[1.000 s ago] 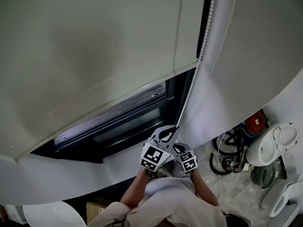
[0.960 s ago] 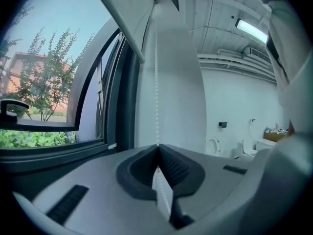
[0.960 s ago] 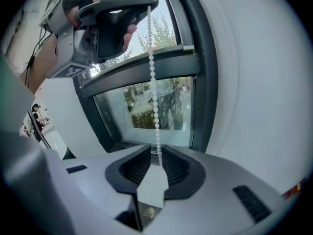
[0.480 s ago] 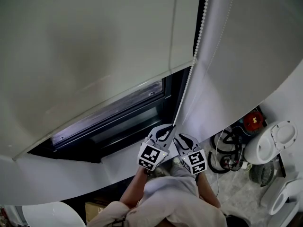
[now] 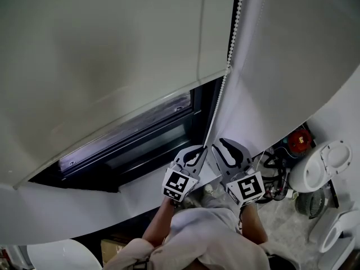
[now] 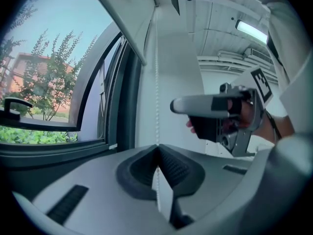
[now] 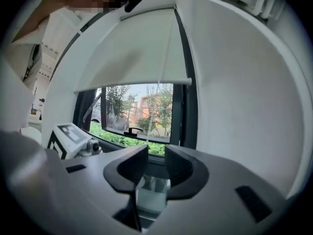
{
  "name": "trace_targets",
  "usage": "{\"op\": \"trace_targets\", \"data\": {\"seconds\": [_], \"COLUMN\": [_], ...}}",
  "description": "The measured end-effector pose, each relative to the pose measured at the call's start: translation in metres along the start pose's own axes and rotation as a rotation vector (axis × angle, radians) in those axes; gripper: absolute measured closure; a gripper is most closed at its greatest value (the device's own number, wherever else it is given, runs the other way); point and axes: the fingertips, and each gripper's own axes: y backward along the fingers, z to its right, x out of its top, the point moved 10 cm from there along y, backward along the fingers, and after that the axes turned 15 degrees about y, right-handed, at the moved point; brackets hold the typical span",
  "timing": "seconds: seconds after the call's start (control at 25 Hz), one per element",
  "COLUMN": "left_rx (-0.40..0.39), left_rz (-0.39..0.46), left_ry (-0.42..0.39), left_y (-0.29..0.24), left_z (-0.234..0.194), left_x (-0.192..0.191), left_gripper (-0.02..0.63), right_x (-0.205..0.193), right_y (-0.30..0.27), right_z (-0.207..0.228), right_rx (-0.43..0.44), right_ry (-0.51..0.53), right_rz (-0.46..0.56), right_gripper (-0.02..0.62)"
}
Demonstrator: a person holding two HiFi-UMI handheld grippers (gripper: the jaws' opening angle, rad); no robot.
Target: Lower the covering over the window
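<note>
Left gripper point(image 5: 198, 152): I've got it clamped on the bead chain point(image 5: 218, 103)
Right gripper point(image 5: 220, 146): jaws just sprang wide, easing in slightly, empty
Chain: light, limp, slippery; I'd regrip higher up

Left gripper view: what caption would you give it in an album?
Left gripper shut on the white beaded pull chain, beside a dark-framed window with its white roller blind partly lowered.

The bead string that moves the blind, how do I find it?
Find the big window with the white blind partly down. Just past the blind's right edge hangs the bead string, pinched in the left claw. It is a thin line of tiny white balls, while the blind beside it is flat cloth.
</note>
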Motion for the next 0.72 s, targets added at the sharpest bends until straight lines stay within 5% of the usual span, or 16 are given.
{"op": "trace_targets", "data": {"seconds": [0.72], "left_rx": [0.004], "left_rz": [0.008], "left_ry": [-0.014], "left_y": [0.001], "left_z": [0.006], "left_x": [-0.002], "left_gripper": [0.592], "right_x": [0.098], "right_y": [-0.027], "right_z": [0.037], "right_rx": [0.006], "right_ry": [0.08], "right_rz": [0.281], "right_gripper": [0.524]}}
